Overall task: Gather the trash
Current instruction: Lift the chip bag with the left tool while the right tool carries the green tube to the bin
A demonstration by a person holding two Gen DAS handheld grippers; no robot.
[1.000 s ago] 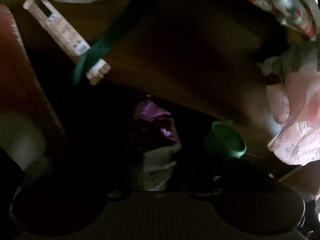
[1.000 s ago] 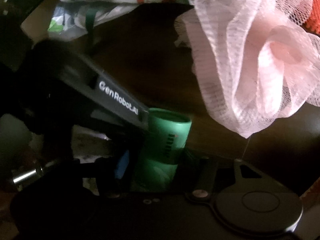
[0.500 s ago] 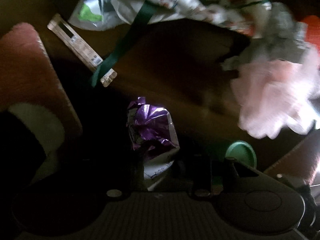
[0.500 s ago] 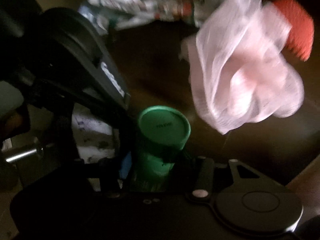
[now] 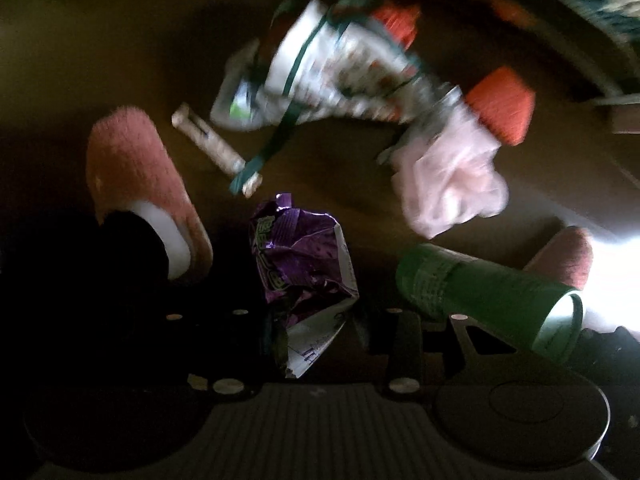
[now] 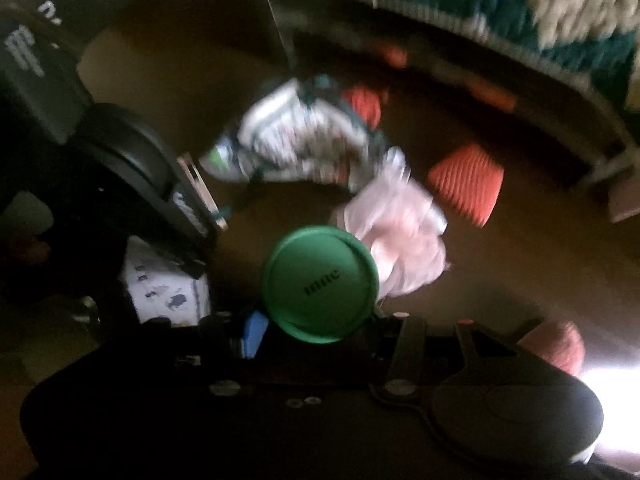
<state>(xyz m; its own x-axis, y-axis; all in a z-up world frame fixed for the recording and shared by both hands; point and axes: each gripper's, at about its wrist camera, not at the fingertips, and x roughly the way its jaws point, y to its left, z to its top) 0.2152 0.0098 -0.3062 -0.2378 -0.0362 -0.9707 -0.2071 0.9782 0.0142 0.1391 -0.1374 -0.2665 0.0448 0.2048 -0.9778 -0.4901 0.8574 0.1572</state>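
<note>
Both wrist cameras look steeply down at the brown floor [image 5: 340,168] from well above it, each over its own dark gripper body. Both views share the pink mesh puff [image 5: 448,184] [image 6: 404,240], green canister [image 5: 480,292] [image 6: 320,284] and patterned cloth [image 5: 332,76] [image 6: 292,136].

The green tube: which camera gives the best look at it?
The left wrist view: the green tube appears side-on, its whole length and open end visible. The right wrist view shows the same tube end-on, only its round cap, held in the right tool.
</note>
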